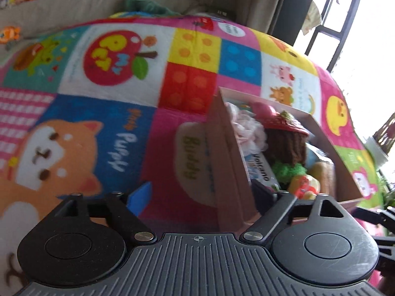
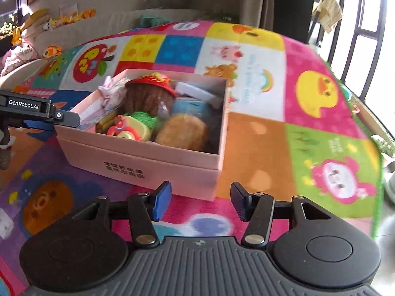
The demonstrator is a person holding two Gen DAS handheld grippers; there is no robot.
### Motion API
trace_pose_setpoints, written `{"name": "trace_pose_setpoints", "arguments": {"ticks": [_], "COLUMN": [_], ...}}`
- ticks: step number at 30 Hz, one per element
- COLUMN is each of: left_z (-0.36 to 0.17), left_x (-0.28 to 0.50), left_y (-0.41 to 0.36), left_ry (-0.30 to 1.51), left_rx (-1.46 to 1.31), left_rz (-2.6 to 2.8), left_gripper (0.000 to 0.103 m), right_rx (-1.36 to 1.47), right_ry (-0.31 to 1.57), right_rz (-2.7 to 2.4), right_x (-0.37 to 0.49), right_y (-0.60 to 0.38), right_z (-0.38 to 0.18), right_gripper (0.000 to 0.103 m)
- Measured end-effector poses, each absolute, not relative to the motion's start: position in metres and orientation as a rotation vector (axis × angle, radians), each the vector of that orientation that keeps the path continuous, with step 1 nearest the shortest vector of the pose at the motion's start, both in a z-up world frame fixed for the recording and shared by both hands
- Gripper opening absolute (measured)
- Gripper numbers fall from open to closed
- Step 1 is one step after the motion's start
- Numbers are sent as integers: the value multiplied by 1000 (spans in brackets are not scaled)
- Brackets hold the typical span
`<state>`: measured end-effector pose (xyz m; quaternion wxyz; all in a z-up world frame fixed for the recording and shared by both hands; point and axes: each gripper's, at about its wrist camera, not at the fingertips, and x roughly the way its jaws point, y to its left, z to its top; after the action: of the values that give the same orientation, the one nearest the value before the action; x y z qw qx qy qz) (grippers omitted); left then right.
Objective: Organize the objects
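Toy-filled pink box [image 2: 148,157] on patchwork blanket [image 2: 308,93].
Right gripper [image 2: 201,201] wide, empty, box just ahead; left gripper [image 1: 205,197] straddles its wall, wide.

My left wrist view sits low and very near the pink box [image 1: 232,162], looking along its side wall. My right wrist view faces its printed front wall from farther back and above. Both share the box [image 2: 148,157] and blanket [image 2: 308,93].

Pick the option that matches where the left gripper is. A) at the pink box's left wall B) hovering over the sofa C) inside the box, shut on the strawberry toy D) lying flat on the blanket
A: in the right wrist view the left gripper reaches the left wall of the pink box, one finger on each side, over the blanket.
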<state>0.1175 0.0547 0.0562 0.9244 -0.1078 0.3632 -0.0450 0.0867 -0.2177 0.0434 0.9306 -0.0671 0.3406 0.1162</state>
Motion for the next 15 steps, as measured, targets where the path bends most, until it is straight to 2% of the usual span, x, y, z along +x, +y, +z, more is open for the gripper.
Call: {"name": "trace_pose_setpoints", "arguments": {"ticks": [3, 9, 15], "left_z": [56, 51, 49], "left_x": [118, 119, 120], "left_y": [67, 89, 96], "left_ry": [736, 715, 700], "left_rx": [-226, -240, -243], "left_rz": [-77, -67, -81], "left_gripper": [92, 99, 101], "right_rx": [-116, -102, -115], "right_ry": [701, 698, 693], "right_rz": [257, 253, 238], "right_x": [90, 93, 91], "right_y": [-201, -181, -173], "right_z": [43, 43, 41], "right_gripper": [59, 59, 59]}}
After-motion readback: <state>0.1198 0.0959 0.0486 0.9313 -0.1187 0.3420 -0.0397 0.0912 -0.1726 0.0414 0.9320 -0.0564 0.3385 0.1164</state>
